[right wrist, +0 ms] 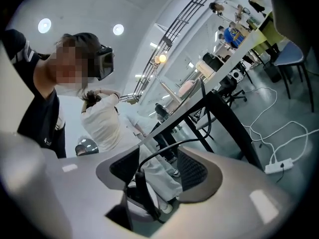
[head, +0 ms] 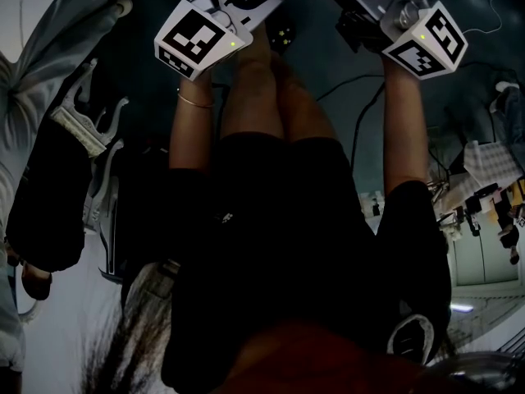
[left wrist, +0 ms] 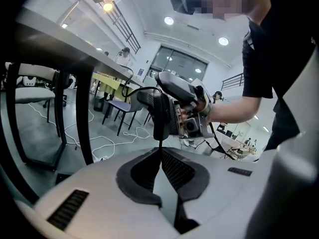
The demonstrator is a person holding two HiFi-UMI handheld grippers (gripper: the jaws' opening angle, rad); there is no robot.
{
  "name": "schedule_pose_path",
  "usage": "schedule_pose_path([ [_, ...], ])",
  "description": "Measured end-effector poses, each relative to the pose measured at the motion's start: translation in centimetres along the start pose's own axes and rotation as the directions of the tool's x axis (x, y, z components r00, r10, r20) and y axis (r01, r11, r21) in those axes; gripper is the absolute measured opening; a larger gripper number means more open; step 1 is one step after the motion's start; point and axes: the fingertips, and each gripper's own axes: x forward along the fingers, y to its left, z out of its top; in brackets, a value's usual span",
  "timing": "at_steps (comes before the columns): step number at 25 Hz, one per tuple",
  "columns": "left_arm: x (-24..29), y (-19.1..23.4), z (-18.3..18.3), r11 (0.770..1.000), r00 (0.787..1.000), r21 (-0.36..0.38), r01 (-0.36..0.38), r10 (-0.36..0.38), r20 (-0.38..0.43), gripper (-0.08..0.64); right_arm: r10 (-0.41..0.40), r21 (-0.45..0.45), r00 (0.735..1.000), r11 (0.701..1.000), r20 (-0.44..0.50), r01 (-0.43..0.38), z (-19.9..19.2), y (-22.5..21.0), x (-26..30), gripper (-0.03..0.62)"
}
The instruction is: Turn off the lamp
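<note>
A thin black lamp cord (left wrist: 160, 142) rises out of my left gripper (left wrist: 162, 156), whose pads are shut on it. Just above sits the cord's black inline switch (left wrist: 160, 114), and my right gripper (left wrist: 175, 111) faces me around it. In the right gripper view that switch (right wrist: 143, 190) lies between the jaws of my right gripper (right wrist: 159, 169), which stand wide apart and do not press it. A lamp (left wrist: 107, 4) glows on the table top, also lit in the right gripper view (right wrist: 161, 59). In the head view only the marker cubes, left (head: 197, 38) and right (head: 426, 38), show above my legs.
A dark table (left wrist: 55, 44) with black legs (left wrist: 84, 118) stands at the left. White cables (left wrist: 107, 143) and a power strip (right wrist: 279, 167) lie on the grey floor. Chairs (left wrist: 119, 108) stand further back. A person in white (right wrist: 102, 126) stands behind the table.
</note>
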Motion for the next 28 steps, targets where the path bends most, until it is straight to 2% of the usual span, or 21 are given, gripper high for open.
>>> schedule_pose_path([
  [2, 0.1, -0.1, -0.1, 1.000, 1.000, -0.002, 0.007, -0.007, -0.001, 0.020, 0.004, 0.017, 0.999, 1.000, 0.042, -0.005, 0.5, -0.1, -0.3, 0.229],
  [9, 0.0, 0.4, -0.1, 0.999, 1.000, -0.043, 0.005, -0.005, 0.005, 0.020, -0.003, 0.024, 0.995, 1.000, 0.096, 0.001, 0.5, -0.4, -1.2, 0.232],
  [16, -0.1, 1.0, 0.3, 0.998, 1.000, -0.055, -0.019, 0.020, 0.020, 0.020, 0.037, 0.029, 0.999, 0.999, 0.015, -0.037, -2.6, -0.2, -1.1, 0.232],
  [23, -0.3, 1.3, 0.7, 0.998, 0.998, -0.058, -0.034, 0.037, 0.043, 0.020, 0.049, -0.025, 0.995, 0.998, -0.092, -0.052, -5.1, 0.4, 0.0, 0.228],
  [25, -0.3, 1.3, 0.8, 0.997, 0.998, -0.062, -0.041, 0.044, 0.044, 0.020, 0.048, -0.031, 0.994, 0.998, -0.098, -0.051, -5.3, 0.5, 0.2, 0.209],
  [28, -0.1, 1.2, 1.1, 0.997, 0.997, -0.062, -0.040, 0.044, 0.063, 0.020, 0.052, -0.032, 0.994, 0.998, -0.095, -0.055, -5.2, 0.5, 0.2, 0.136],
])
